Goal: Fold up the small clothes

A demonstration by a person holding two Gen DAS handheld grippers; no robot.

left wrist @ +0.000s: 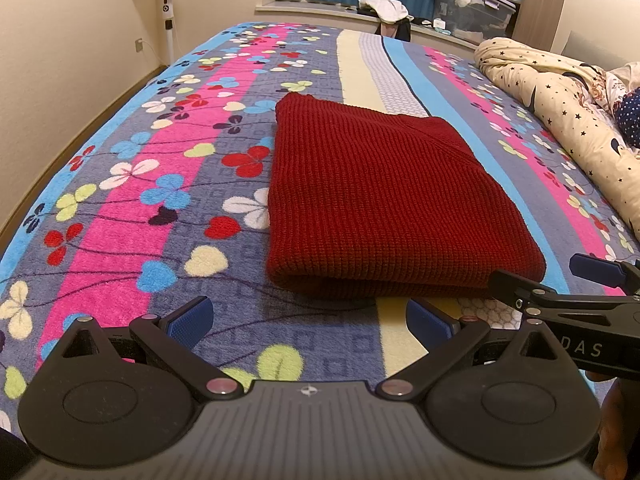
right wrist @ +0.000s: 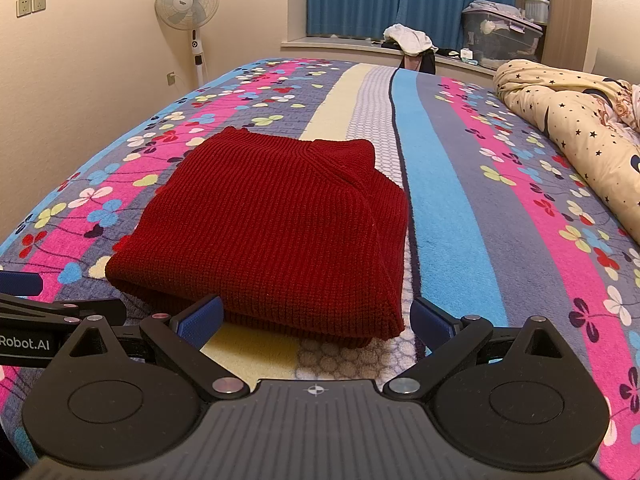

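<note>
A dark red knitted sweater [left wrist: 384, 200] lies folded into a flat rectangle on the flowered bedspread [left wrist: 152, 208]. It also shows in the right wrist view [right wrist: 276, 232]. My left gripper [left wrist: 310, 324] is open and empty, just short of the sweater's near folded edge. My right gripper [right wrist: 316, 322] is open and empty, its fingers either side of the sweater's near right corner, not touching it. The right gripper shows at the right edge of the left wrist view [left wrist: 560, 276]. The left gripper shows at the left edge of the right wrist view [right wrist: 36, 300].
A rolled cream quilt with stars [right wrist: 572, 120] lies along the bed's right side. A standing fan [right wrist: 188, 4] is by the left wall. A window ledge behind the bed holds a clothes pile [right wrist: 408, 40] and a plastic storage box [right wrist: 500, 36].
</note>
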